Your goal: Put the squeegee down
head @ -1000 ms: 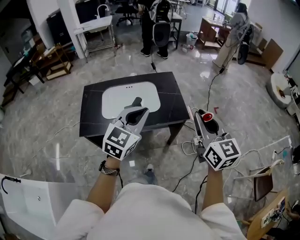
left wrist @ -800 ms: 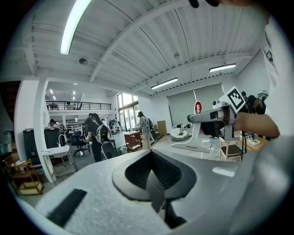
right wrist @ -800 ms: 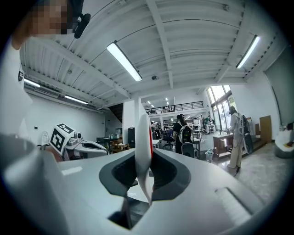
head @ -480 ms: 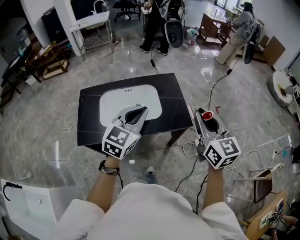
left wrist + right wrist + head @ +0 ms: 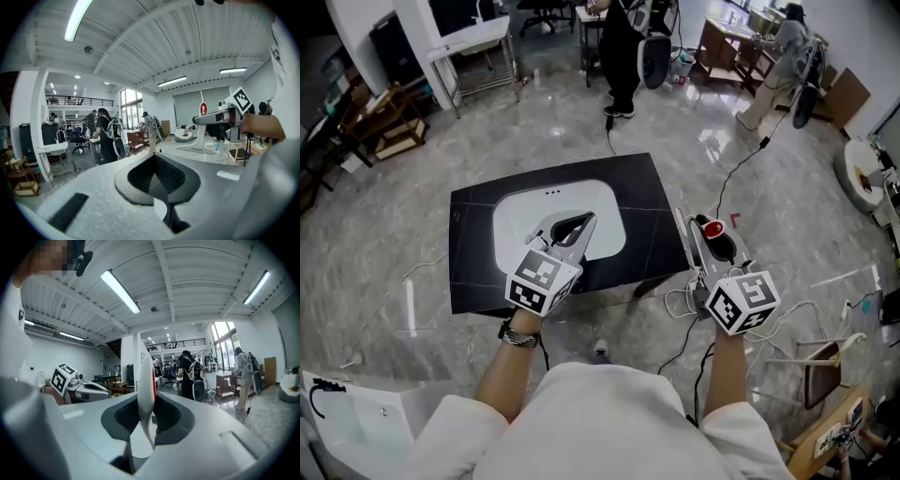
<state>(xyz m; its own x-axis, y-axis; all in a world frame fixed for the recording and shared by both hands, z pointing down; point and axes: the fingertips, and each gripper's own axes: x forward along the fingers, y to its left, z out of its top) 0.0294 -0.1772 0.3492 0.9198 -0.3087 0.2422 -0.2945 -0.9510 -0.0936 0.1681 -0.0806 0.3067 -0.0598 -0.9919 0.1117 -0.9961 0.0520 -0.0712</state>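
Right of centre in the head view: right claw [image 5: 717,246] is clamped on the squeegee [image 5: 687,246], jaws narrow with the pads pressing on it. The right gripper view confirms it: a white blade with a red edge stands upright between the jaws and sticks out past the tips. In the head view the squeegee shows as a long white bar with a red part beside it. It is held in the air over the floor, just right of the black table [image 5: 656,202] and not touching it. So the squeegee is not down yet.

Left claw [image 5: 577,225] has its jaws together with nothing between them; the left gripper view shows the pads meeting and only room background beyond. In the head view it sits lower centre, its tip over the near edge of the white basin [image 5: 520,211] set in the table top. I can't tell whether it touches. A wristband [image 5: 518,336] is on the left wrist.

Both marker cubes face the head camera and both claws point away from the body, well apart from each other.

Further out: cables [image 5: 727,178] run across the glossy floor right of the table. A person in dark clothes [image 5: 623,47] stands at top centre. A white bench [image 5: 478,42] is at upper left and a wooden desk [image 5: 722,52] at upper right.
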